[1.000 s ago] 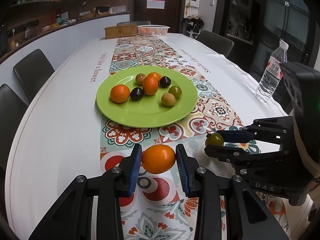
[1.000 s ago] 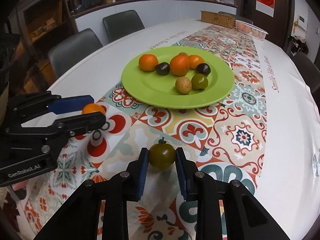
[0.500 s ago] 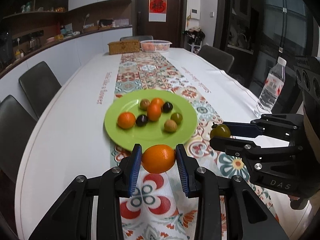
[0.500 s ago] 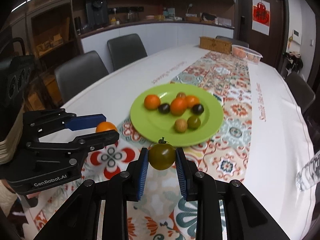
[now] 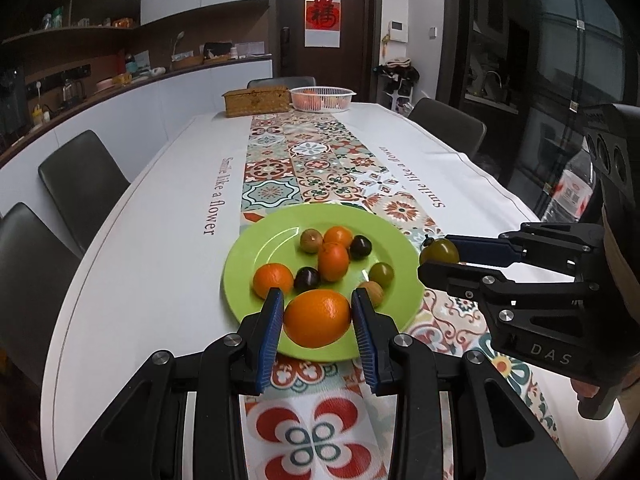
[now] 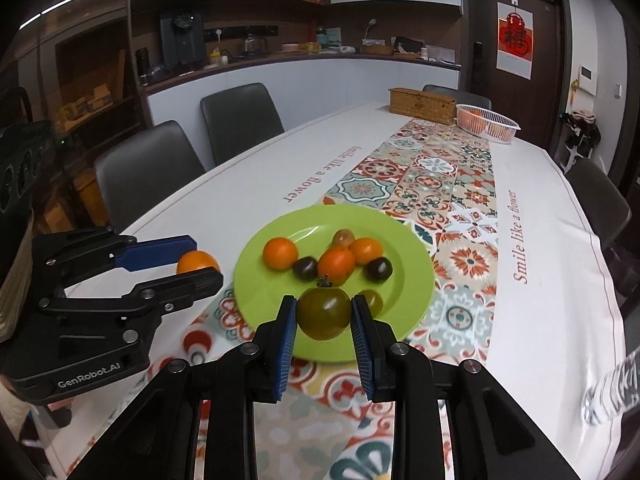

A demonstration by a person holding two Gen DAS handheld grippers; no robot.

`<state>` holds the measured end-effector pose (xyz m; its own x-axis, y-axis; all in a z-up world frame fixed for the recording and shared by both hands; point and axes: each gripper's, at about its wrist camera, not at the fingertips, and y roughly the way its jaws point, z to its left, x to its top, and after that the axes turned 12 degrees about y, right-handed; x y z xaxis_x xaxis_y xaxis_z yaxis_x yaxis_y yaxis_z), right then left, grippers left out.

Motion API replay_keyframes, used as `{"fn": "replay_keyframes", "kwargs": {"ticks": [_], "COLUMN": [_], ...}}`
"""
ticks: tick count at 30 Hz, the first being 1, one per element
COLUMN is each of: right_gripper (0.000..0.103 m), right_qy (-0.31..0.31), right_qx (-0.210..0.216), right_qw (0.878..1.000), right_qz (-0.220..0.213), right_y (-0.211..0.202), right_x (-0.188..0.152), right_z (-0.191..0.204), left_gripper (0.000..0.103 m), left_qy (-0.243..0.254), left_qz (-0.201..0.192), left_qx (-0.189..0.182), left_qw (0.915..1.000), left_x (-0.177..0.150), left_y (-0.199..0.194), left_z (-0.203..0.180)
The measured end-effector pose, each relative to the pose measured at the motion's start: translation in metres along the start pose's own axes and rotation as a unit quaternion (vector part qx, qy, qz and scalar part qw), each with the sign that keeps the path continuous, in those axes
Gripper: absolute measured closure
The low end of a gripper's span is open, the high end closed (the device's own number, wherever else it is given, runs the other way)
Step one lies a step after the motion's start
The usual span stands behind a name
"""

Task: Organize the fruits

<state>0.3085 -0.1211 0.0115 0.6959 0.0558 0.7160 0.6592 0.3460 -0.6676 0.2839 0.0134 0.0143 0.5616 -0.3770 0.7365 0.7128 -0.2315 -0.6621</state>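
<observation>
Here, a round orange citrus fruit [image 5: 317, 323] is clenched between the blue-padded jaws of the left gripper [image 5: 318, 330], and it is held in the air above the near rim of a round lime-green plate [image 5: 256, 248]. A dark green tomato with a small stalk [image 6: 324, 307] is grasped in the same way by the jaws of the right gripper [image 6: 323, 322], above the near part of that plate. Both pairs of jaws are closed on their fruit, with the pads pressed against its sides.

Beyond the jaws, the plate is seen resting on the surface [image 5: 160, 248], which is covered by a white cloth with a patterned tile runner [image 5: 304, 160] down its middle. On the plate, ahead of the jaws, several small fruits are gathered: orange ones, two dark purple ones, a green one and brownish ones. From the left wrist view, the right gripper is seen to the right of the left jaws, its tomato just beside the plate's right rim. From the right wrist view, the left gripper is seen to the left, its orange beside the plate's left rim.

Far beyond the jaws, at the end of the surface, a woven brown box [image 5: 256, 100] and a white plastic basket [image 5: 322, 98] are placed side by side.
</observation>
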Motion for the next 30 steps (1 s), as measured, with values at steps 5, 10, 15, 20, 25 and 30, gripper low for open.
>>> {"fn": "replay_keyframes", "kwargs": {"ticks": [5,10,15,20,25,30], "right_gripper": [0.075,0.075,0.075,0.075,0.074,0.071], "right_qy": [0.001,0.007,0.008,0.003,0.001,0.005], "right_qx": [-0.001,0.001,0.003,0.001,0.0,-0.006], "right_qw": [1.0,1.0,1.0,1.0,0.999,0.999], "right_qz": [0.006,0.012,0.02,0.027,0.032,0.033], "right_y": [0.019,0.034,0.049,0.061,0.069,0.071], "right_x": [0.009,0.015,0.018,0.019,0.02,0.02], "right_z": [-0.006,-0.01,-0.014,-0.015,-0.018,-0.021], "left_gripper": [0.068,0.069,0.068,0.068,0.068,0.058], "left_qy": [-0.001,-0.001,-0.004,-0.004,0.0,0.0], "left_qz": [0.007,0.018,0.025,0.03,0.035,0.026], "left_qx": [-0.002,-0.006,-0.015,-0.019,-0.021,-0.005], "left_qw": [1.0,0.9998,0.9996,0.9993,0.9992,0.9996], "left_x": [0.003,0.003,0.003,0.002,0.002,0.003], "left_y": [0.018,0.037,0.053,0.064,0.069,0.066], "left_z": [0.008,0.013,0.017,0.02,0.019,0.019]}}
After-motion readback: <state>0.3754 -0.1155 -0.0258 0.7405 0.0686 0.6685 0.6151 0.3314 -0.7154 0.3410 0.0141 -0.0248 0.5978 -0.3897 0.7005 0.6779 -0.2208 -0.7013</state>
